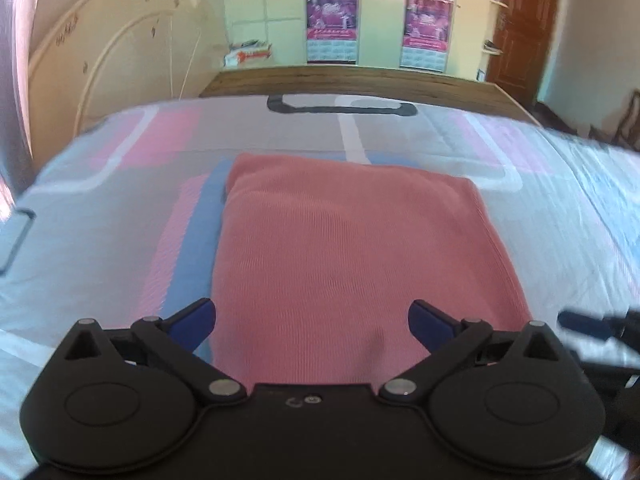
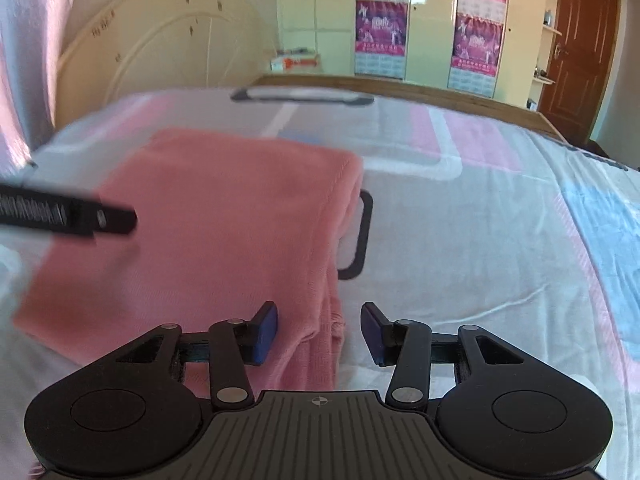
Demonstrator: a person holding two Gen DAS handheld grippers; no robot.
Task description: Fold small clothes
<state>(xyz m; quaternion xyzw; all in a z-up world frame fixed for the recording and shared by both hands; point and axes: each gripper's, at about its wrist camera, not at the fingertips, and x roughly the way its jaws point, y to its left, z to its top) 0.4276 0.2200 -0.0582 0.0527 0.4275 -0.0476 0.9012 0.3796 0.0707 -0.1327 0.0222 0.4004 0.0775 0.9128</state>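
A folded pink knit garment (image 1: 340, 240) lies flat on the bed, a rough rectangle. My left gripper (image 1: 312, 326) hovers over its near edge with the blue pads spread wide and nothing between them. In the right wrist view the same garment (image 2: 224, 220) lies to the left, its hemmed right edge running toward me. My right gripper (image 2: 319, 332) stands half open above that edge's near corner; the pads do not press the cloth. A blurred finger of the left gripper (image 2: 80, 214) reaches in from the left over the garment. The right gripper's tip (image 1: 580, 322) shows at the left view's right edge.
The bedsheet (image 1: 100, 240) has pink, blue and white blocks with dark outlines. A wooden footboard (image 1: 360, 80) bounds the far side. Beyond it are cupboards with posters (image 1: 332, 20), a brown door (image 1: 524, 28) at the right and a cream headboard panel (image 1: 120, 52) leaning at the left.
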